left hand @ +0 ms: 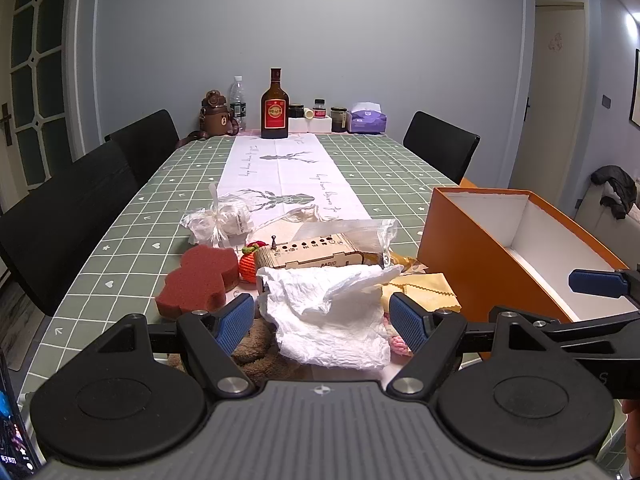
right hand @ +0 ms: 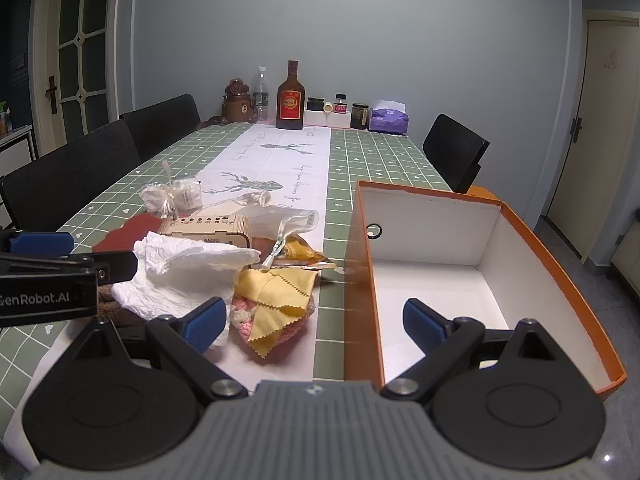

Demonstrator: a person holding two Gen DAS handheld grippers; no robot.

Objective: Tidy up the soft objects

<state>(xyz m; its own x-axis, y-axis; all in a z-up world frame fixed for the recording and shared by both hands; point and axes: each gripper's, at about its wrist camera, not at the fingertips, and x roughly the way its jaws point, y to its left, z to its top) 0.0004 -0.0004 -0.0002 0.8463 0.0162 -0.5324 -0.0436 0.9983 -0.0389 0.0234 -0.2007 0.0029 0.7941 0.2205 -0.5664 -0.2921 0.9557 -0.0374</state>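
The left tool point(left hand: 324, 322) stands wide, its blue pads either side of the crumpled white tissue point(left hand: 332, 316), which lies at 12 o'clock from it in the left wrist view, just ahead of the fingertips and not yet pinched as far as I can tell. The tissue sprawls with its long axis roughly 10 to 4 o'clock across the heap, draped over a brown plush point(left hand: 256, 344) below it and against the wooden radio point(left hand: 308, 254) behind. The right tool point(right hand: 316, 322) is also wide and holds nothing; it hangs partly over the near wall of the orange box point(right hand: 360, 280), with its right pad over the box's white inside and its left pad near the yellow cloth point(right hand: 276, 300) and the pink knit point(right hand: 244, 316) under it. From the left tool, the box sits at about 2 o'clock, well apart from the tissue, with the yellow cloth between. So the left tool is plainly the nearer to the tissue, and the right one the nearer to the box and the cloth. The coming move, as I judge it, turns on this: the left tool closes straight ahead on the tissue across its short axis, then carries it rightward toward 2 o'clock over the box rim. The red sponge point(left hand: 200, 280) lies at 10 o'clock on the surface point(left hand: 120, 240), the orange knit ball point(left hand: 248, 266) beside it, both within reach of the left tool afterwards. The radio is hard and likely stays put.
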